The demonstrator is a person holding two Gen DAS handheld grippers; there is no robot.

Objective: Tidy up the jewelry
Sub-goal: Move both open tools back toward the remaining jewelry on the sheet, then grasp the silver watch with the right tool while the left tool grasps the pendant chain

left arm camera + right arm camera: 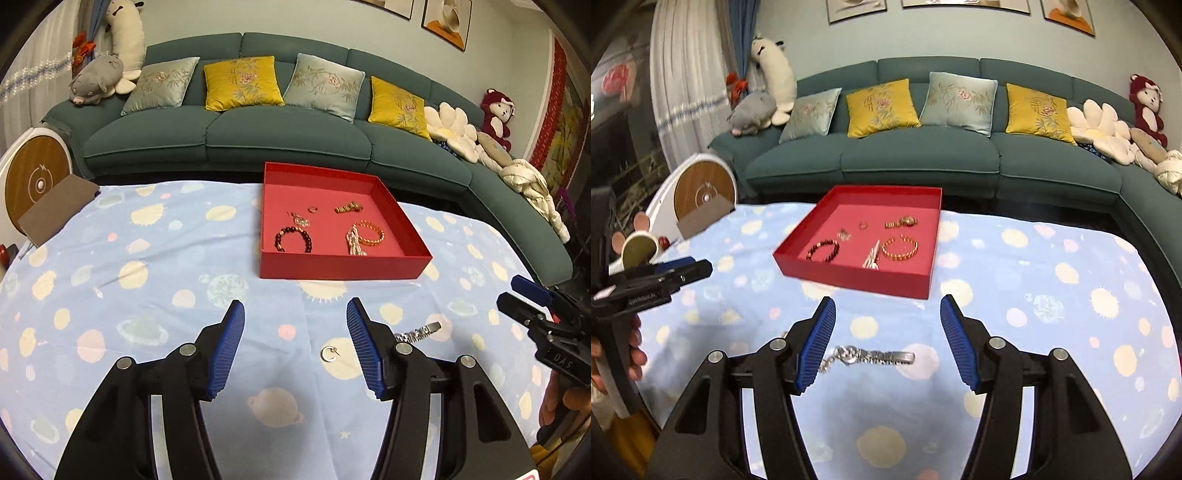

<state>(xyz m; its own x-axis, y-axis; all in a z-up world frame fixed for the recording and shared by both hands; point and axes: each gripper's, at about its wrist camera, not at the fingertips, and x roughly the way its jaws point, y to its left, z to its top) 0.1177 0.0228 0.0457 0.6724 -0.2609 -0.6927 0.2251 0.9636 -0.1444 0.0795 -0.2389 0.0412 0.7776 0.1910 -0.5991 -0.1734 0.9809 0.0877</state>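
Watch [871, 356] on surface [1034, 295], right gripper [886, 332] wide, empty: straddle band crosswise, close, carry to tray [849, 275].

I am looking into a home living room: a long teal sofa [229, 136] with yellow and pale blue cushions [242, 83], plush toys [96, 79] on its ends, framed pictures [1067, 13] on the wall, and a curtain [685, 85] at the side.
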